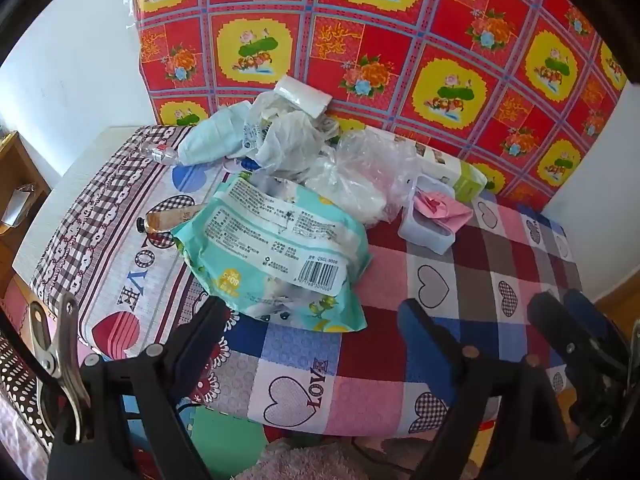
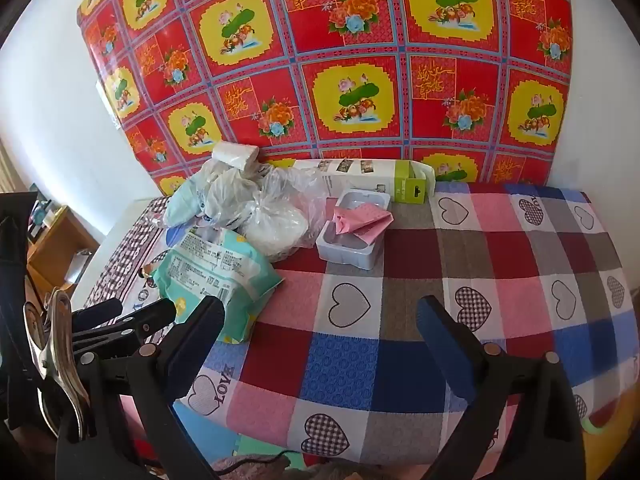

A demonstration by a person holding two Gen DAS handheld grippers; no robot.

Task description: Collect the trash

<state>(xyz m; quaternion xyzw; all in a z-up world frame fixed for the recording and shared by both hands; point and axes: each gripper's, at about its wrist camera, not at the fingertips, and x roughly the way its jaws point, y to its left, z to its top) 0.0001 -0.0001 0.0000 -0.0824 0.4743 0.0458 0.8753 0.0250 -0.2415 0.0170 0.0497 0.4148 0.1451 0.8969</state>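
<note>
Now both claws hang spread and empty over the checked counter (image 2: 400, 248). Just ahead of the left claw (image 1: 312, 316) lies the green wipes packet (image 1: 272, 252); ahead-left of the right claw (image 2: 320, 316), crumpled plastic bags (image 2: 276, 208) and a clear tray (image 2: 352, 240) holding pink paper (image 2: 360, 218).

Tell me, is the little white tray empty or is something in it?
Not empty. The white tray sits upright and folded pink paper lies in it, sticking out over the rim.

A bright room with white walls.
A red flower cloth (image 2: 320, 60) hangs behind a table (image 2: 500, 248) with a heart cloth.
</note>
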